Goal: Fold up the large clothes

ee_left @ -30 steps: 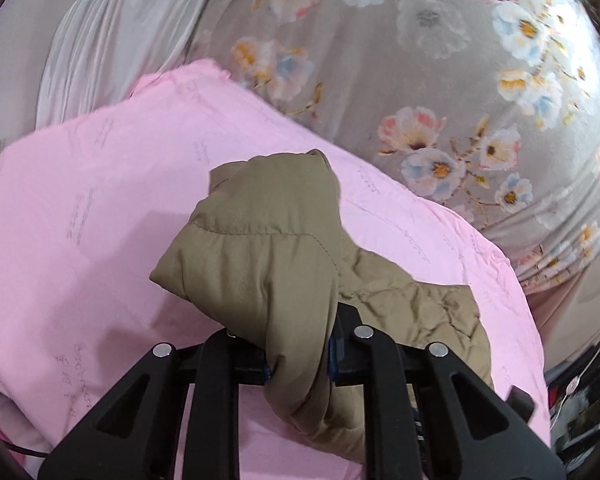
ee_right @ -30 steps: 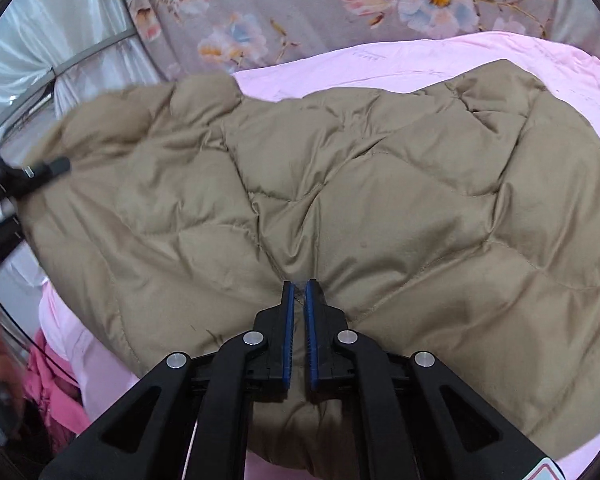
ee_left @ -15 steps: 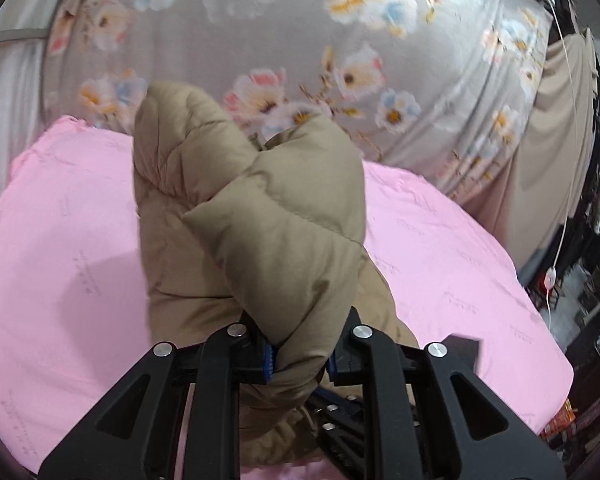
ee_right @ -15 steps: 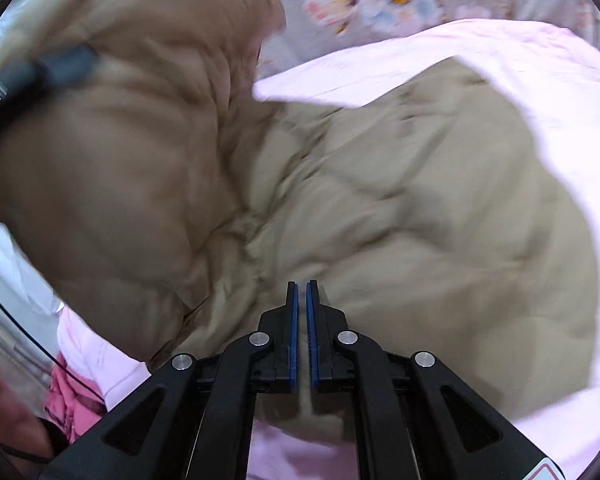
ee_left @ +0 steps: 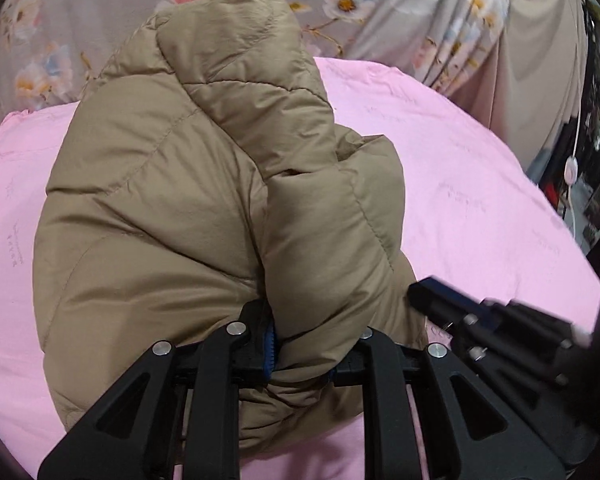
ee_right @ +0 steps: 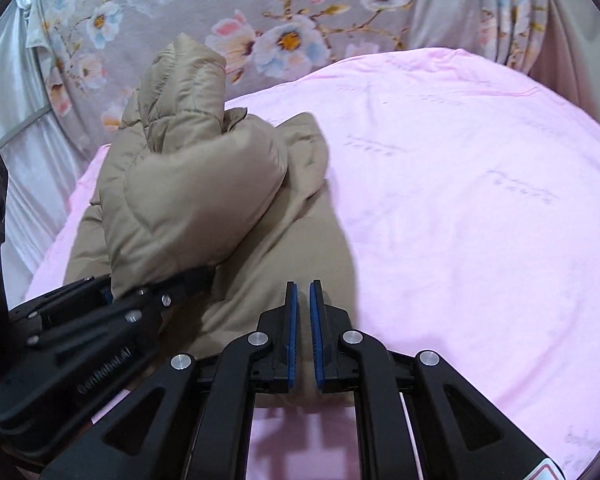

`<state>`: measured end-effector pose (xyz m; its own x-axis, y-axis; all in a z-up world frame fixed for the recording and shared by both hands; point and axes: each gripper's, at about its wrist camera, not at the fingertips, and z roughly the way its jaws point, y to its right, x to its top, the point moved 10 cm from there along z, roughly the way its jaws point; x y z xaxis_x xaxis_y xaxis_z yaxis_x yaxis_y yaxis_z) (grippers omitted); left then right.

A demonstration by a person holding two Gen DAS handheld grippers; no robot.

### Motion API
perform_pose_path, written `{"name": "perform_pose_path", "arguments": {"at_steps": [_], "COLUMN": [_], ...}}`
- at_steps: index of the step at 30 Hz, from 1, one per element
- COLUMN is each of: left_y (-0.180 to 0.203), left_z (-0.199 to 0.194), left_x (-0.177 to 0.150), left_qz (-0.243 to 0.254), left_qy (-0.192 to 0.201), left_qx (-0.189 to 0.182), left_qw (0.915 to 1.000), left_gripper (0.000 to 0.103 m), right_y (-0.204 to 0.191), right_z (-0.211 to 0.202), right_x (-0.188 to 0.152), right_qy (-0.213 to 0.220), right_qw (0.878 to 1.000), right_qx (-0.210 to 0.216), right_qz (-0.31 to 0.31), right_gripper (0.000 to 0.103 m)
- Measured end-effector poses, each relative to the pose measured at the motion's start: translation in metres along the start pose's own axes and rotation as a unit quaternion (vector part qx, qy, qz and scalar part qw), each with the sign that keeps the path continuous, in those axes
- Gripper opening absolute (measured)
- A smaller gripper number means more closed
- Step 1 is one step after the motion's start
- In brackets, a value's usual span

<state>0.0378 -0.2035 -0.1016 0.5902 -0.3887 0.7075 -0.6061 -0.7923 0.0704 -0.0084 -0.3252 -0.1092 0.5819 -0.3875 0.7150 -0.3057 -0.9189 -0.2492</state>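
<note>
A tan quilted puffer jacket lies bunched on a pink sheet. My left gripper is shut on a thick fold of the jacket and holds it raised over the rest; it also shows in the right wrist view at lower left. My right gripper sits at the near edge of the jacket, jaws nearly closed with a thin gap, and holds nothing that I can see. It shows in the left wrist view at right.
The pink sheet spreads wide to the right of the jacket. A grey floral curtain hangs behind. A white curtain is at far left. Dark clutter and a white cable lie past the right edge.
My left gripper has swung right with its fold, stacking the jacket into a narrow bundle. The spread jacket no longer fills the right wrist view; the right jaws show a slightly wider gap.
</note>
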Motion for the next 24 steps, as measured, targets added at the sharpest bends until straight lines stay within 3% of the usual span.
{"name": "perform_pose_path", "arguments": {"at_steps": [3,5,6,10,14,15,16,18,21,24], "left_y": [0.006,0.006,0.006,-0.002,-0.011,-0.014,-0.016,-0.021,-0.044,-0.086], "left_z": [0.005,0.004,0.003,-0.013,-0.038,-0.045,-0.057,-0.077,-0.110,-0.131], "left_x": [-0.002,-0.001,0.001,0.006,0.006,0.005,0.005,0.004,0.009,0.014], "left_qz": [0.008,0.011,0.012,-0.002,-0.024,-0.030,-0.044,-0.081,-0.111,-0.133], "left_qy": [-0.005,-0.010,-0.012,-0.014,-0.007,-0.002,0.004,0.023,0.070,0.095], "left_qx": [0.009,0.008,0.008,-0.001,-0.022,-0.032,-0.057,-0.097,-0.086,-0.017], "left_qw": [0.9999,0.9999,0.9998,0.9999,0.9995,0.9990,0.9974,0.9917,0.9876,0.9864], "left_gripper": [0.016,0.017,0.018,0.021,0.027,0.036,0.060,0.088,0.090,0.089], "right_y": [0.018,0.026,0.028,0.033,0.022,0.018,0.013,-0.001,-0.026,-0.056], "right_z": [-0.009,-0.008,-0.010,-0.017,-0.035,-0.040,-0.046,-0.058,-0.073,-0.081], "right_x": [0.002,0.014,0.016,0.024,0.033,0.036,0.040,0.049,0.060,0.065], "right_qy": [0.016,0.026,0.030,0.039,0.059,0.066,0.074,0.091,0.110,0.116], "right_qw": [1.000,0.999,0.999,0.999,0.998,0.998,0.997,0.995,0.992,0.988], "right_qx": [-0.023,-0.027,-0.027,-0.015,0.009,0.015,0.021,0.031,0.046,0.064], "right_qz": [-0.004,-0.001,0.003,0.010,0.009,0.008,0.005,-0.008,-0.040,-0.074], "right_gripper": [0.013,0.025,0.026,0.028,0.041,0.043,0.046,0.050,0.057,0.060]}}
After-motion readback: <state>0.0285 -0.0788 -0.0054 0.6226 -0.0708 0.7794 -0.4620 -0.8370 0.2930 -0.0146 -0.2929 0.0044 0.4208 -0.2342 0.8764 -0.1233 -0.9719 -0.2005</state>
